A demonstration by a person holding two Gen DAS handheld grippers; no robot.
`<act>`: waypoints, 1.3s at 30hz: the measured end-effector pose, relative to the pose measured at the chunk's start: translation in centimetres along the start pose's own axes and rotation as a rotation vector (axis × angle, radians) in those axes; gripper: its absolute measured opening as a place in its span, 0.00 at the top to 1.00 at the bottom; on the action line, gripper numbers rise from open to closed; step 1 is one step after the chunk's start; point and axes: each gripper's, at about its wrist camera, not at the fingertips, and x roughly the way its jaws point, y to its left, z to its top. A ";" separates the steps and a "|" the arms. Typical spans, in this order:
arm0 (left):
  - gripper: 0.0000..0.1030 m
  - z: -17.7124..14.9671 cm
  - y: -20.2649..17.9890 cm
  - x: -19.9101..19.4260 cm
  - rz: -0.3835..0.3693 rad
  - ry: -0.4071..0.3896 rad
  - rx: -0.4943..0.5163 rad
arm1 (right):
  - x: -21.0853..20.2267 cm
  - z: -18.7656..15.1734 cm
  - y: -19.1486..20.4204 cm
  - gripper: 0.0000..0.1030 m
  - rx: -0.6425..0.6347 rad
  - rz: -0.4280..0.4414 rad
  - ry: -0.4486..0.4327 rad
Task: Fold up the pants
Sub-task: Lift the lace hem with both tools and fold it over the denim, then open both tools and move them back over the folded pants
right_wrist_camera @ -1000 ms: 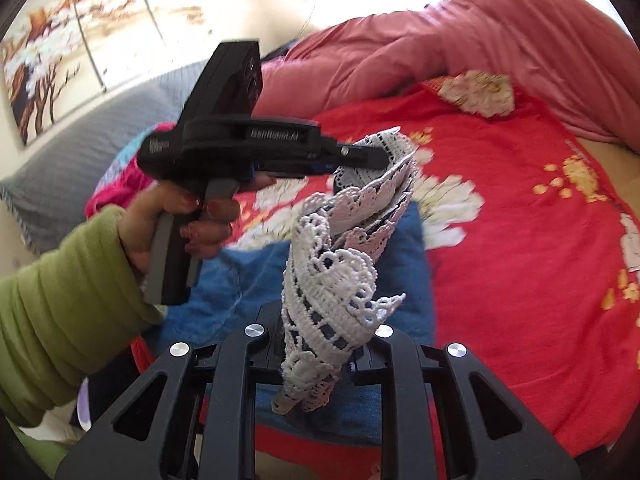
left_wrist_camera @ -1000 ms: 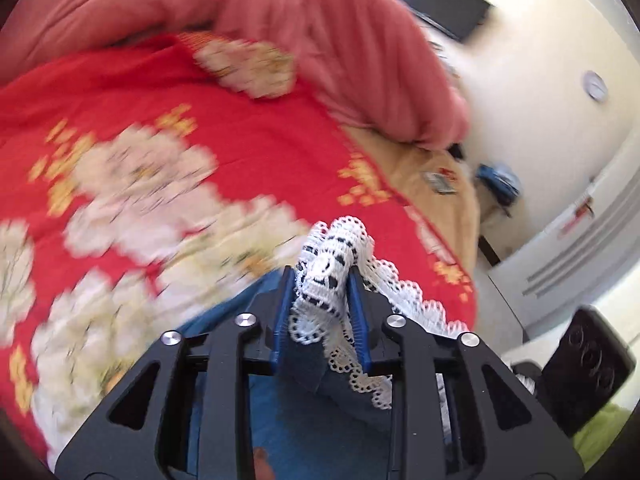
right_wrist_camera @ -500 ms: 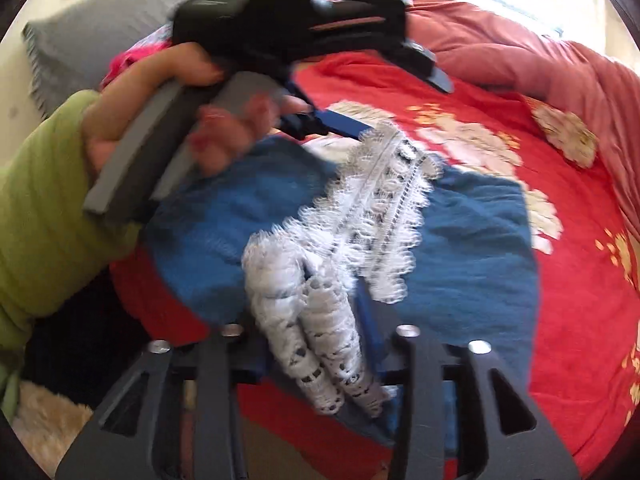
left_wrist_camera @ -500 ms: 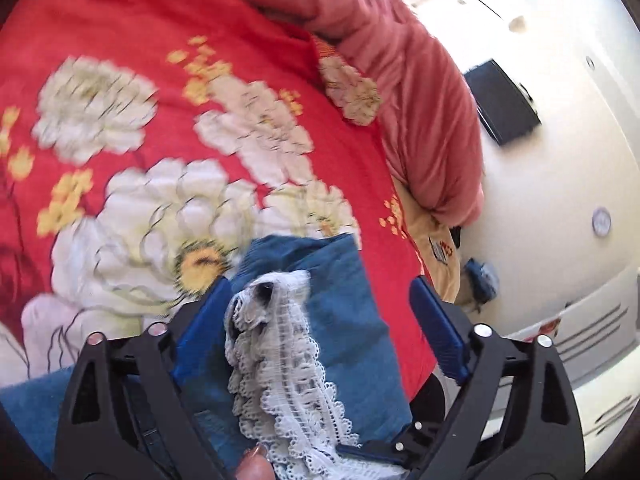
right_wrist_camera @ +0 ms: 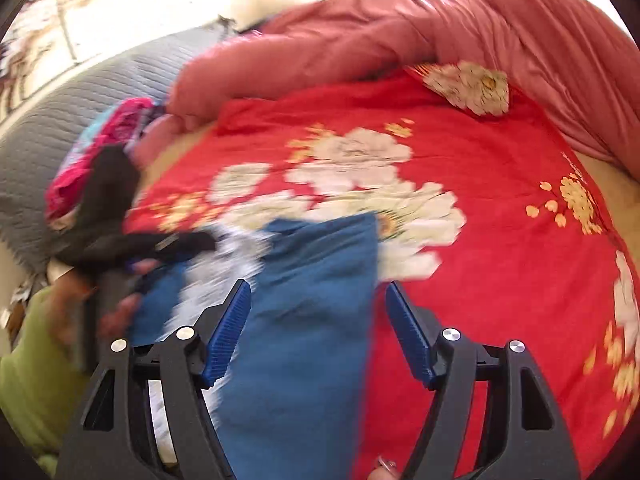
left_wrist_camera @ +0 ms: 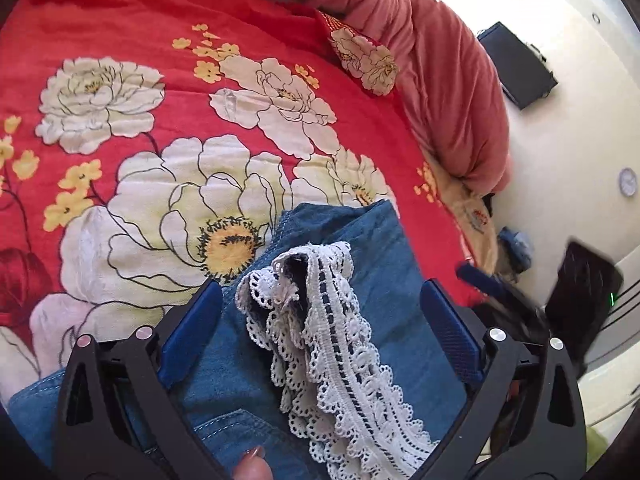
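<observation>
Bed: a red bedspread (left_wrist_camera: 132,20) printed with big white flowers fills both views, and a pink quilt (left_wrist_camera: 432,52) is heaped along its far edge.
Pants: blue denim pants (left_wrist_camera: 384,280) lie on the near part of the bedspread, doubled over, with a white lace trim (left_wrist_camera: 336,344) bunched on top of them in the left wrist view.
Left gripper: the left gripper (left_wrist_camera: 320,312) is released, its blue pads spread wide to either side of the lace and touching nothing.
Right gripper: the right gripper (right_wrist_camera: 318,308) is also spread wide and grasps nothing; the folded denim (right_wrist_camera: 304,320) lies between and below its pads. This view is blurred by motion.
Step in hand: a fold looks just laid down and let go, so the task seems partway through.
Next move: likely a fresh grip on one end of the denim, both claws pinching the doubled layers together, then carrying it across for another fold. The loose lace may need tucking flat first, or it could bunch inside the crease.
Containers: none in view; nothing holds anything here.
</observation>
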 end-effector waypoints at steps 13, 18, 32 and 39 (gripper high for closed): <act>0.86 0.4 0.3 -1.0 0.009 -0.042 -0.020 | 7.1 1.7 -3.1 0.89 0.135 0.151 0.126; 0.85 0.7 -0.1 -0.9 0.125 -0.069 0.051 | 7.3 2.2 -1.5 0.88 0.069 0.072 0.111; 0.48 -0.3 1.7 -4.3 0.192 -0.130 0.001 | 1.7 0.2 -0.6 0.42 0.069 -0.027 -0.009; 0.40 -4.1 -1.3 -8.7 0.168 -0.212 0.008 | -3.1 -3.7 1.4 0.26 0.017 -0.025 -0.057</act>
